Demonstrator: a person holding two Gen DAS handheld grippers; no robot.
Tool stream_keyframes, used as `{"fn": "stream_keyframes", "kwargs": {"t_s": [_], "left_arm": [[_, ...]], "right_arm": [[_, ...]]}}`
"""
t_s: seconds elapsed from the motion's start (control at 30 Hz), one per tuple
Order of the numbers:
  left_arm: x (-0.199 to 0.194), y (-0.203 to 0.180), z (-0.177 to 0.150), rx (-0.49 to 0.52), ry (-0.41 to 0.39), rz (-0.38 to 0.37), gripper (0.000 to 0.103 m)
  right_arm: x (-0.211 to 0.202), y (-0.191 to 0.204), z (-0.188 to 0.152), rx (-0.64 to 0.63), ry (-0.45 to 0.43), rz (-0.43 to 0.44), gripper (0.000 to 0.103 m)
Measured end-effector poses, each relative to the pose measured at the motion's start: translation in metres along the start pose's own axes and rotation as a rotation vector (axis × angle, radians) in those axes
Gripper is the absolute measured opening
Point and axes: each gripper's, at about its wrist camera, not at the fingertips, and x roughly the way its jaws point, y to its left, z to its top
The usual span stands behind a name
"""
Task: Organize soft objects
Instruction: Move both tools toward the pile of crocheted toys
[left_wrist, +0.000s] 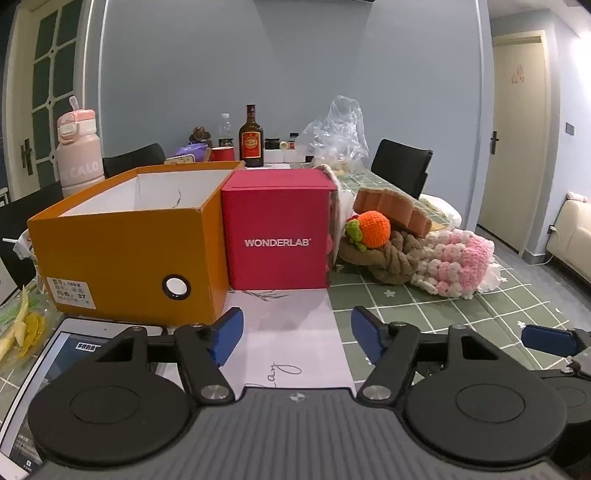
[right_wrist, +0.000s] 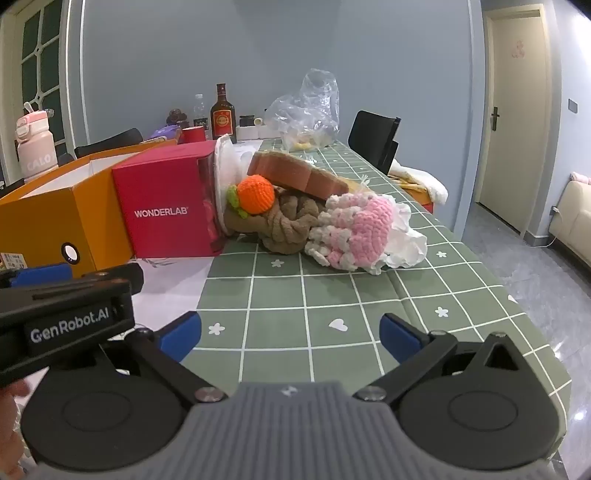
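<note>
A pink water bottle (left_wrist: 77, 147) stands at 10 o'clock, a dark liquor bottle (left_wrist: 251, 137) at 12 o'clock, a crumpled plastic bag (left_wrist: 338, 133) and black chair (left_wrist: 400, 166) toward 1 o'clock.

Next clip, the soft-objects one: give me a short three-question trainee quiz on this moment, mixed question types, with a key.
1. True or false: the orange crocheted ball lies inside the orange box.
2. Multiple choice: what stands directly between the orange box and the pile of soft things? A) a pink bottle B) the red WONDERLAB box C) a laptop
3. Short answer: are the left tongs and the right tongs holding anything?

Key
1. False. It rests on the brown knotted cloth on the green checked tablecloth, beside the pink crocheted piece.
2. B.
3. No. Both are open and empty, short of the pile.
</note>
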Motion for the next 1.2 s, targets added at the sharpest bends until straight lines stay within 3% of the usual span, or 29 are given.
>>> {"fn": "stream_keyframes", "kwargs": {"t_s": [0.4,1.03,1.2], "left_arm": [[-0.009,-0.005,-0.002,-0.01,0.009,-0.053,0.076],[-0.009,-0.012,-0.007,0.016,0.017,-0.001,0.077],[-0.007,-0.015,-0.006,0.01,0.011,-0.01,0.077]], "right_arm": [[-0.009,-0.004,-0.004,0.009,-0.022,-0.013,0.1],[-0.009,-0.005,-0.008,-0.012,-0.011,-0.024,0.1],[-0.007,-0.008,-0.007,0.0,-0.007,0.015,0.1]]}}
